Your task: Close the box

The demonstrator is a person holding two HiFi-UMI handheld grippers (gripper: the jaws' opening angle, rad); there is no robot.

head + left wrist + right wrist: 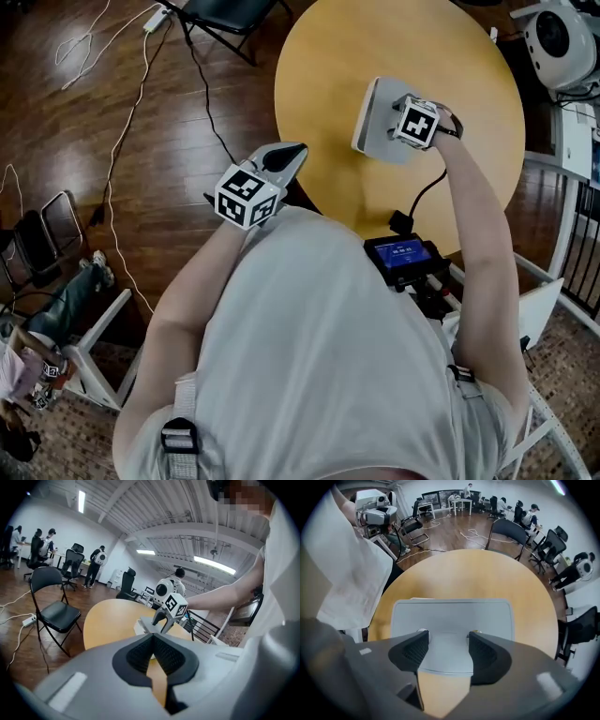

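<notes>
Here, right tool [447, 641] spread over grey box [452, 613], left tool [153, 639] pressed together.

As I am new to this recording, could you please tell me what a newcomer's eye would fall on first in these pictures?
The round yellow wooden table fills the middle of the scene, with a flat pale grey lidded box lying on it. The right tongs are over the box's top with jaws apart, while the left tongs, jaws together and empty, are held back by the person's body, off the table.
</notes>
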